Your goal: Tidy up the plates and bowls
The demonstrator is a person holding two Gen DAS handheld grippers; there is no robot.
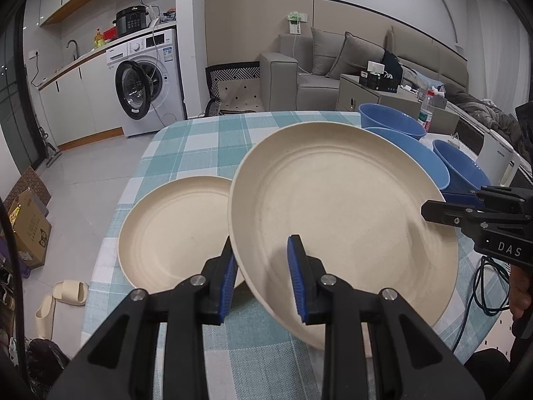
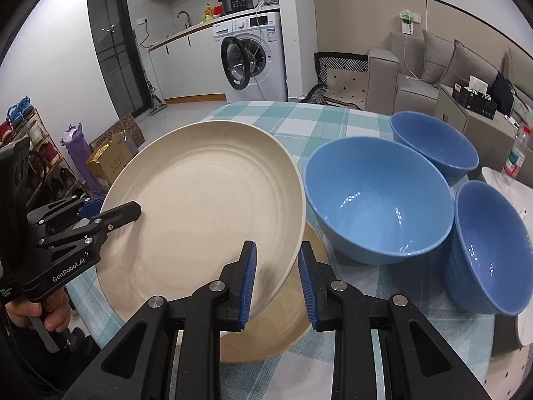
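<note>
Both grippers, left gripper [image 1: 263, 276] and right gripper [image 2: 276, 283], clench the tilted plate [image 2: 200, 206] by opposite rims; uneven lowering could knock the second plate [image 1: 173, 226] off the counter [image 1: 200, 140] edge.

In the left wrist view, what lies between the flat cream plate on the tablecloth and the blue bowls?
The lifted cream plate, tilted and gripped at opposite rims by both tongs, lies between the flat plate and the blue bowls.
</note>
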